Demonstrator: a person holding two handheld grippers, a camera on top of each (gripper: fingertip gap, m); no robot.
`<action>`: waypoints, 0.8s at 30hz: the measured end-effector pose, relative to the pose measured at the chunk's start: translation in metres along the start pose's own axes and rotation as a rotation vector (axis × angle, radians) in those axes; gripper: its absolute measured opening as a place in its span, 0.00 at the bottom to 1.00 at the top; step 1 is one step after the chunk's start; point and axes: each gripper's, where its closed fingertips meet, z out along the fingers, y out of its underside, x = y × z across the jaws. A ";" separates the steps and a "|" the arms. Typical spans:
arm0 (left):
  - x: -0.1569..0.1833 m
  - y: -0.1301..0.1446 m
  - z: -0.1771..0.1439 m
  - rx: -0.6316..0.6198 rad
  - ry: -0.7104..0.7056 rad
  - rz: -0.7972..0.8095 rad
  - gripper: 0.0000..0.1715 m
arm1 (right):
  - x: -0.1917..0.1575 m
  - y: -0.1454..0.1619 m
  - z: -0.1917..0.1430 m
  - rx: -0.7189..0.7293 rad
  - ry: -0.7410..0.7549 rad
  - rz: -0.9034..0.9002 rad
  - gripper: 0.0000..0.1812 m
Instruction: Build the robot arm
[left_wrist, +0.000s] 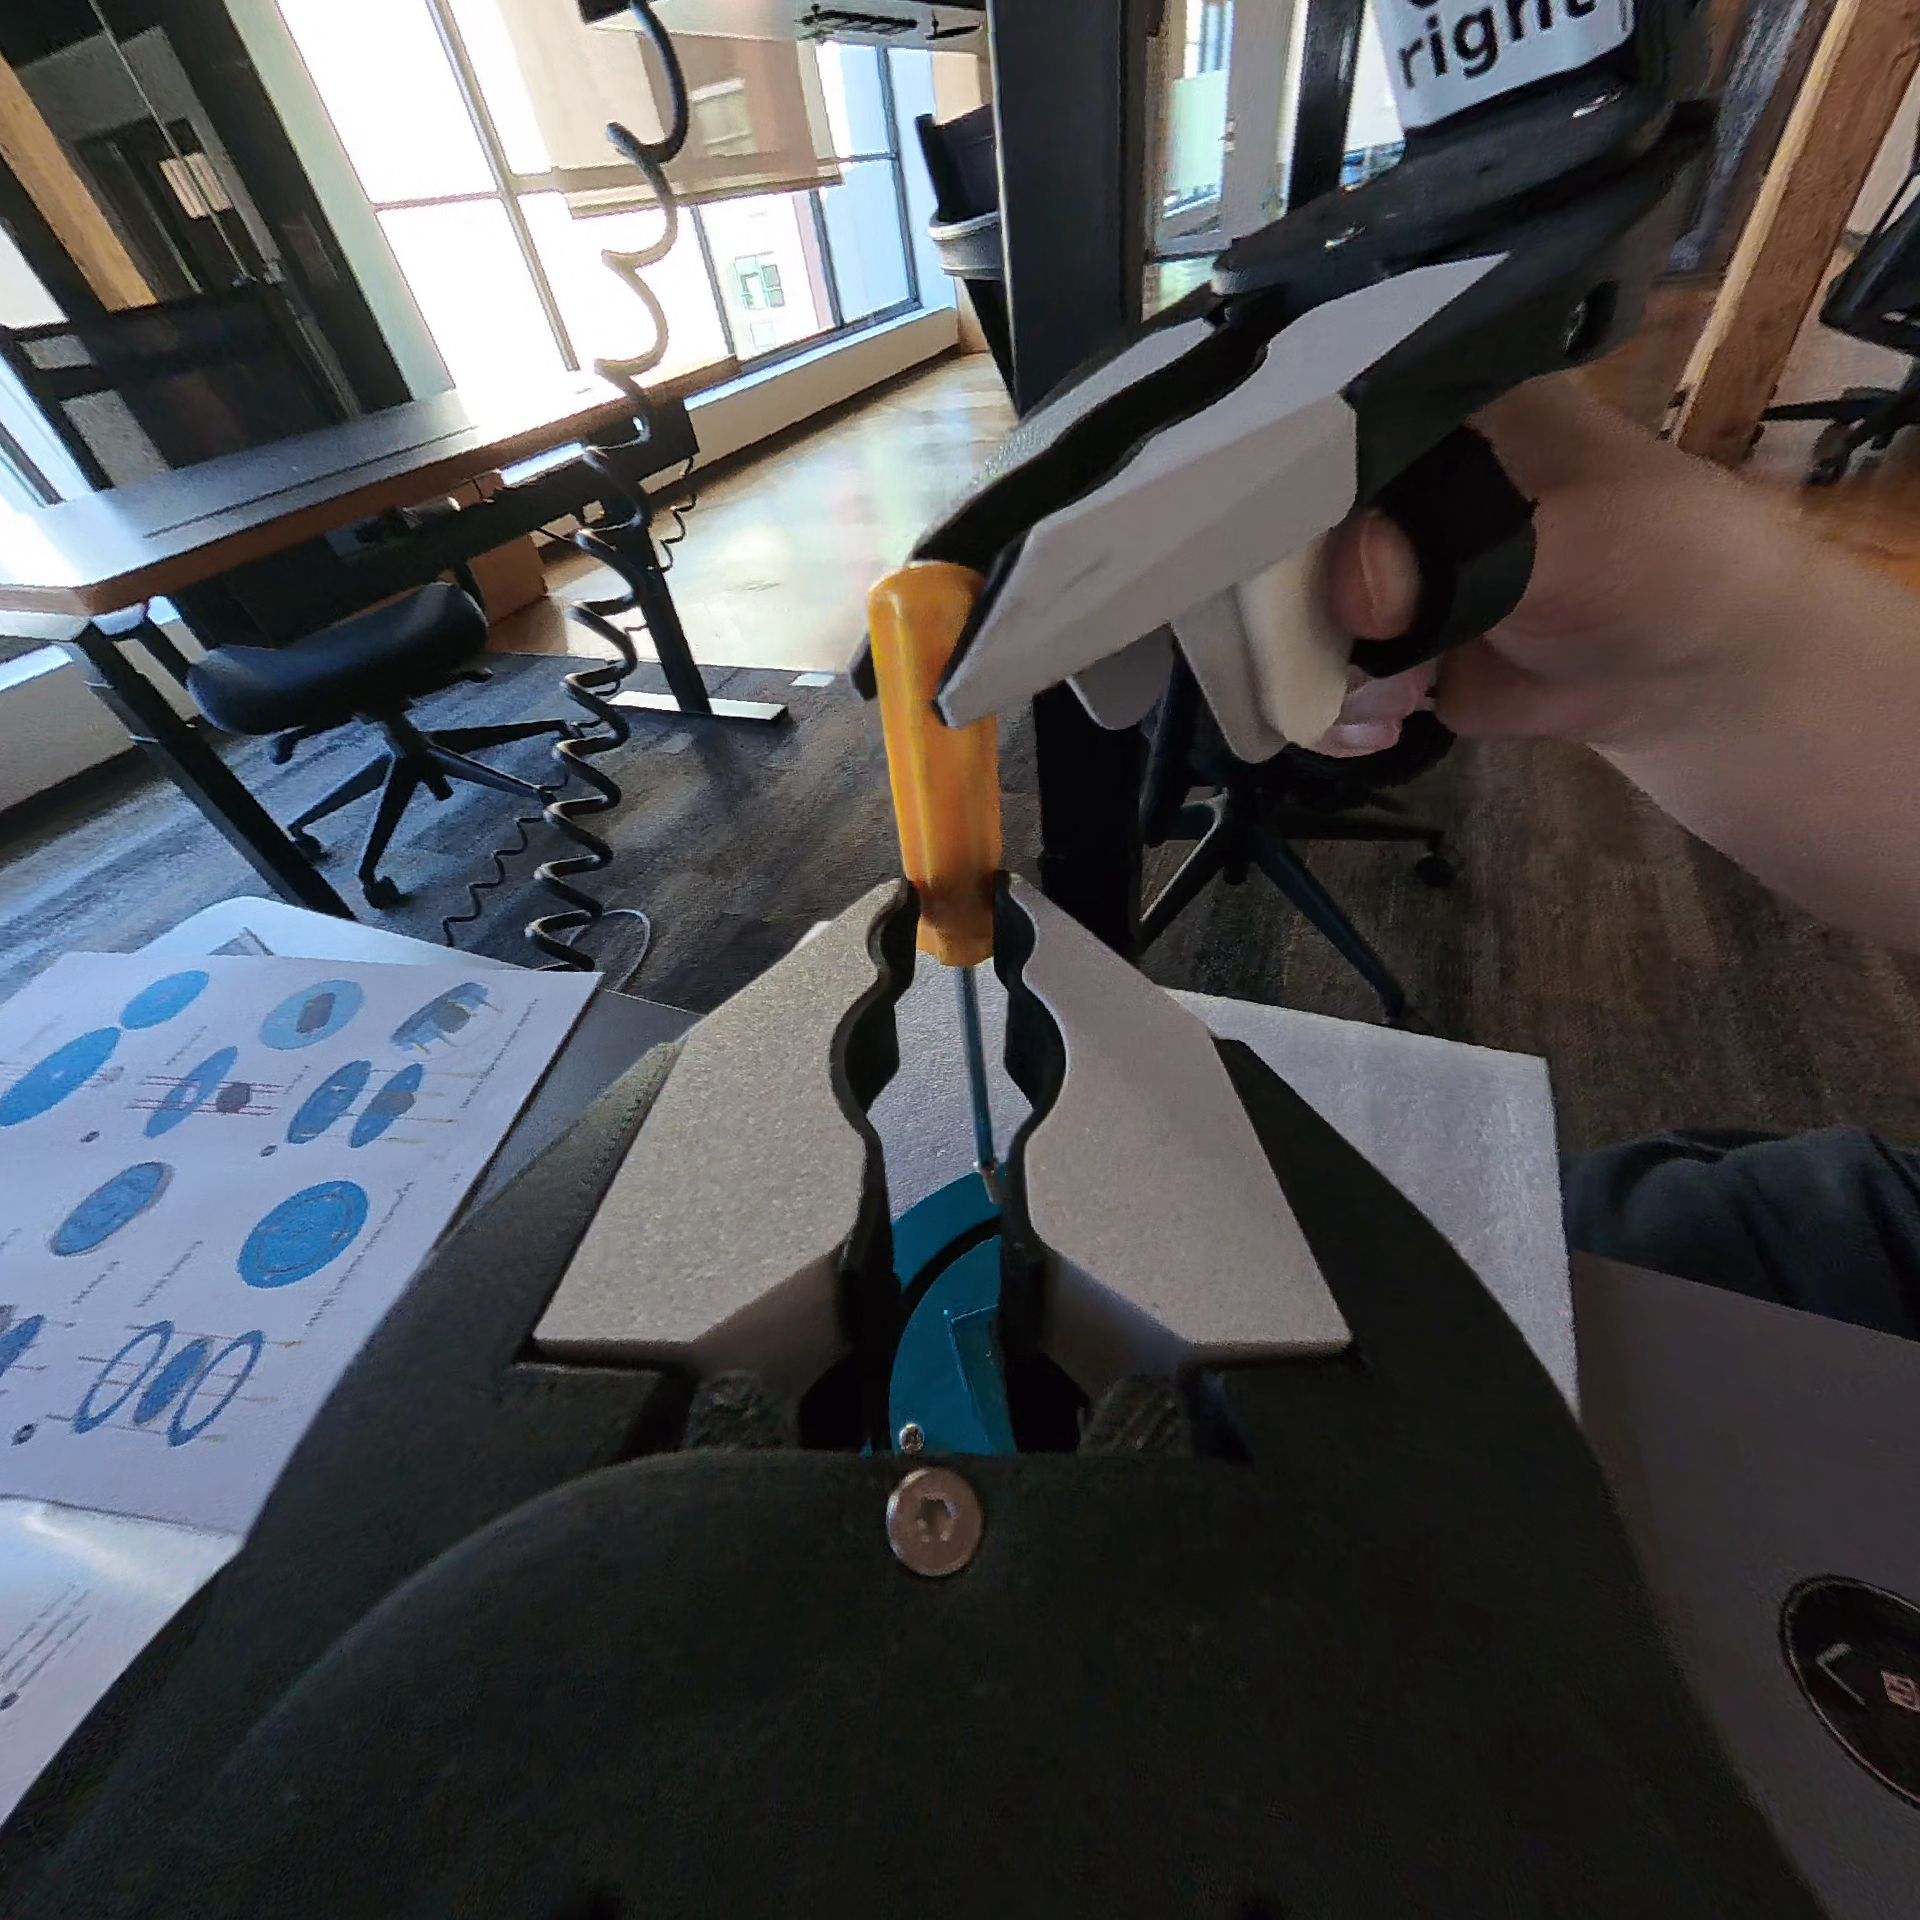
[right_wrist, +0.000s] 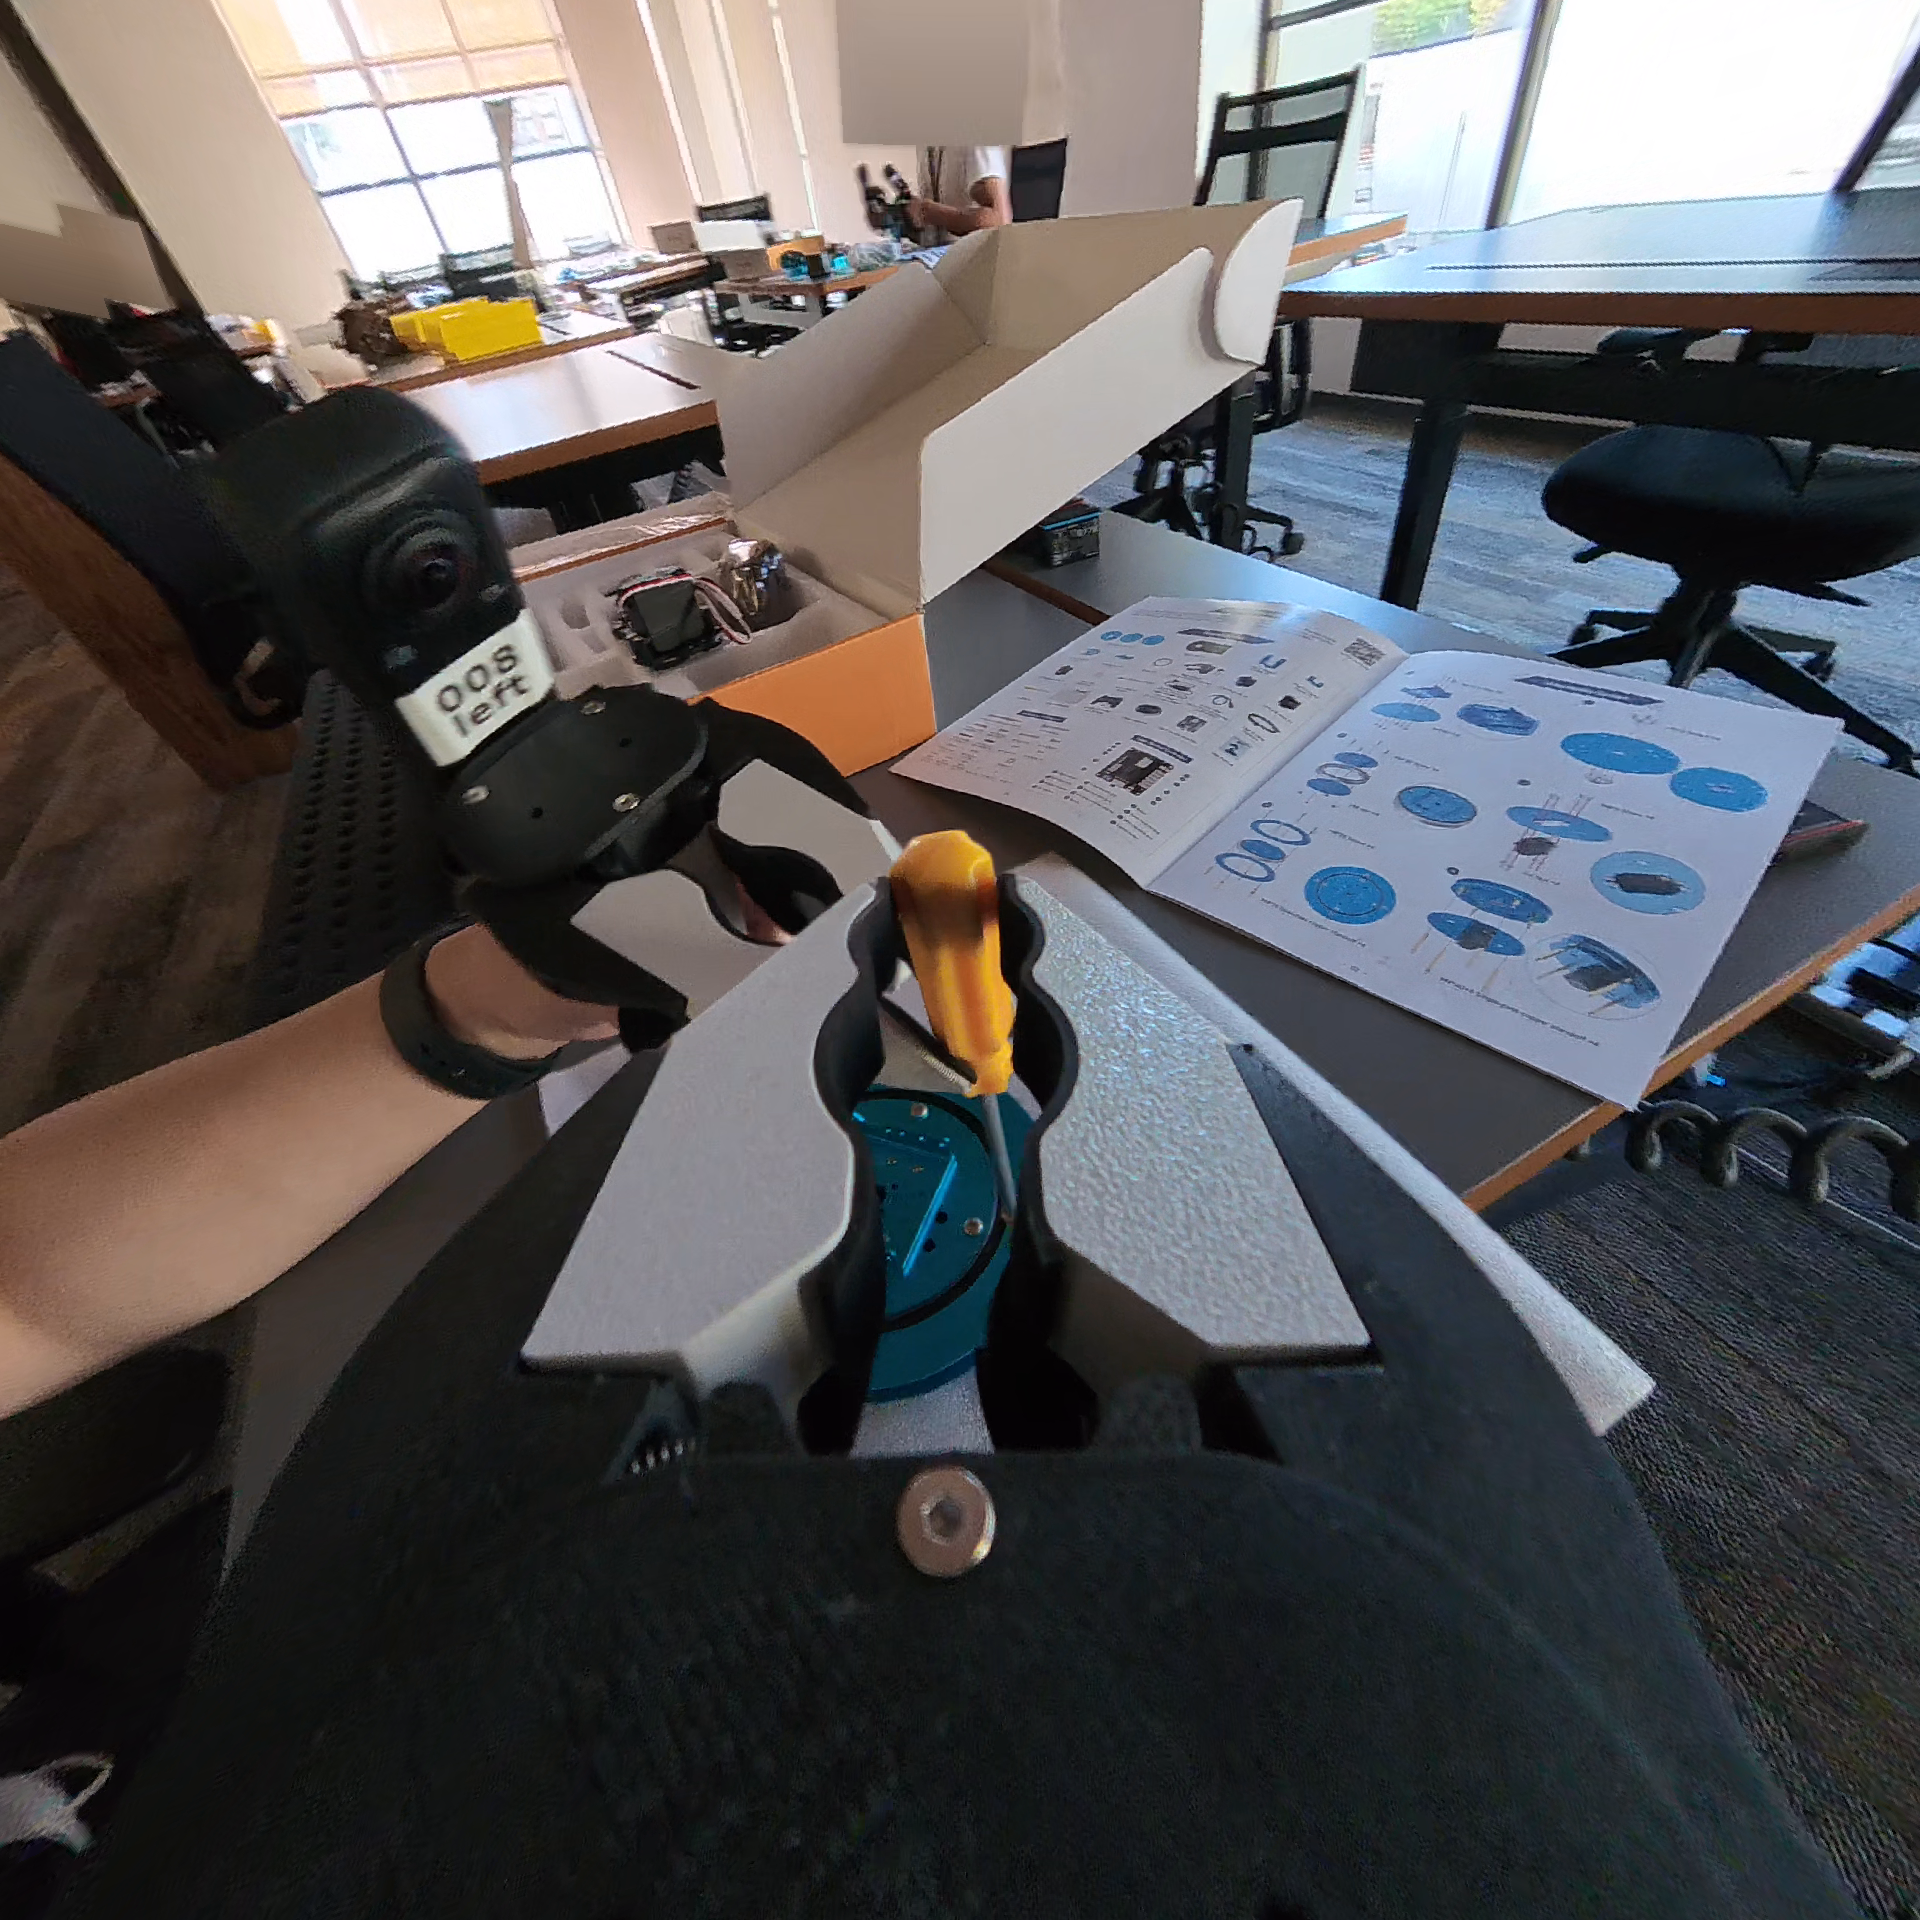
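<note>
On the grey desk (right_wrist: 1351, 1049), left to right: white-labelled left gripper (left_wrist: 951, 894), fingers nearly together, grip unclear; one open orange box (right_wrist: 831, 686); one orange screwdriver (right_wrist: 956, 977) clamped by right gripper (right_wrist: 951, 894), tip down at one blue disc (right_wrist: 914, 1195); one open booklet (right_wrist: 1455, 831).

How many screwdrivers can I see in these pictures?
1. The orange-handled screwdriver stands between the fingertips of the right gripper, its tip down on the blue round part. More tools may lie hidden in the open box behind.
</note>
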 end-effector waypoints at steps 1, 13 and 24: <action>0.001 0.000 -0.001 0.002 0.020 -0.015 0.07 | -0.003 0.000 -0.001 -0.004 -0.036 -0.017 0.11; 0.006 0.000 -0.003 0.040 0.117 -0.090 0.07 | -0.009 0.004 0.011 -0.034 -0.264 -0.100 0.09; -0.001 0.033 -0.012 -0.172 0.081 -0.016 0.11 | -0.003 0.002 0.010 0.078 0.003 -0.178 0.09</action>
